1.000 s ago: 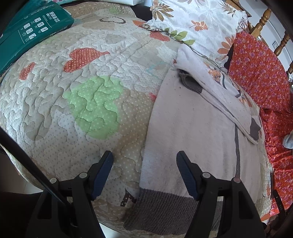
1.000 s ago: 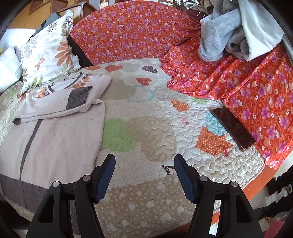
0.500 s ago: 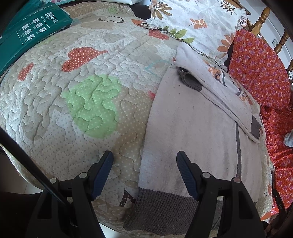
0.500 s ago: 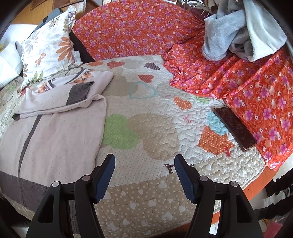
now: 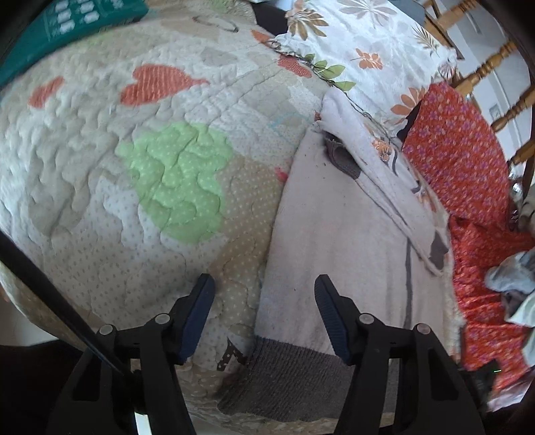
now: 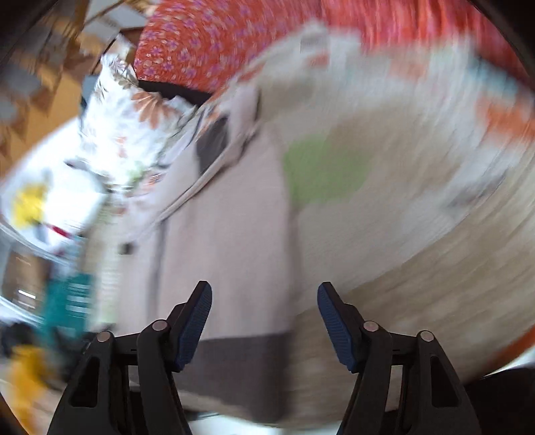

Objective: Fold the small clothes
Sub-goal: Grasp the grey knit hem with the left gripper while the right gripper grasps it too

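Note:
A small pale pink sweater with a grey ribbed hem lies flat on the quilted bed, its sleeves folded across the top. My left gripper is open and empty, hovering above the sweater's left edge near the hem. In the right wrist view, which is blurred by motion, the sweater fills the middle and its grey hem lies between the fingers. My right gripper is open and empty just above the hem's right part.
The quilt has heart and green patches. A floral pillow and an orange flowered cloth lie beyond the sweater. A teal package sits at the far left. Wooden bed posts stand behind.
My right gripper has swung fast to the left, from over the bare quilt to over the sweater's hem. My left gripper has shifted slightly right along the sweater's edge.

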Demonstrator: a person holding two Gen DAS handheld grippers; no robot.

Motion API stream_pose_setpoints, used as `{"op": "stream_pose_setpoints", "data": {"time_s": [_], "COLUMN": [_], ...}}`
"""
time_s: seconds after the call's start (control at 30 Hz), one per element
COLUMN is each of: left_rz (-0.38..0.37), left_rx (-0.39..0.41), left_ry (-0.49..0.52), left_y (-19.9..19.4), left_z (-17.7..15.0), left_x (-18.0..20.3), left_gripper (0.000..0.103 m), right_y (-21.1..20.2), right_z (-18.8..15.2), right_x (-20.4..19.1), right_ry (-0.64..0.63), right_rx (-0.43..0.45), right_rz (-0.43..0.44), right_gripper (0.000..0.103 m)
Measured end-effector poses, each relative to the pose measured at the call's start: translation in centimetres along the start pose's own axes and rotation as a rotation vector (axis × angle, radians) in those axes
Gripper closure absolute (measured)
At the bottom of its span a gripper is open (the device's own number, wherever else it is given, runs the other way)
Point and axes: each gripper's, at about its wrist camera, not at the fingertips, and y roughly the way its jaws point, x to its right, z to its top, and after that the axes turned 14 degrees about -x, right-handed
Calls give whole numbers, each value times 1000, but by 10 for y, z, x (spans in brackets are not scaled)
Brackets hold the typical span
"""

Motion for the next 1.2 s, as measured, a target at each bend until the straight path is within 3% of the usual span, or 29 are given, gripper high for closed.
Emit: {"op": "stream_pose_setpoints", "data": {"time_s": [0.03, 0.1, 0.2, 0.33, 0.43, 0.5, 0.57, 0.73, 0.83, 1.1, 1.2], "left_rz": [-14, -33, -61, -88, -82, -123, -165, -121, -94, -20, 18], "left_rx": [2, -7, -35, -101, -105, -138, -171, -158, -150, -134, -125], "left_ry": [-3, 5, 17, 64, 85, 72, 50, 98, 120, 197, 223], "left_y": [0, 1, 6, 15, 15, 17, 23, 24, 25, 31, 34], "left_z": [0, 0, -2, -11, -21, -26, -34, -46, -49, -55, -59], "left_x": [-1, 0, 3, 12, 14, 12, 7, 15, 20, 42, 49], "left_gripper": [42, 42, 42, 46, 50, 59, 61, 62, 56, 26, 22], "right_y": [14, 19, 27, 41, 41, 45, 46, 44, 44, 42, 42], "right_z": [-1, -1, 3, -9, -12, -14, -19, -27, -32, -48, -50], "right_x": [6, 1, -7, -18, -14, -7, -4, -3, -6, -16, -22], "right_ry": [29, 11, -5, -53, -35, -10, -6, -23, -36, -82, -97], "right_rx": [-36, -19, -71, -85, -119, -146, -154, -161, -154, -120, -107], "right_rz": [54, 66, 159, 132, 206, 255, 269, 245, 216, 108, 67], "right_gripper": [38, 38, 39, 39, 42, 45, 48, 54, 55, 59, 59]}}
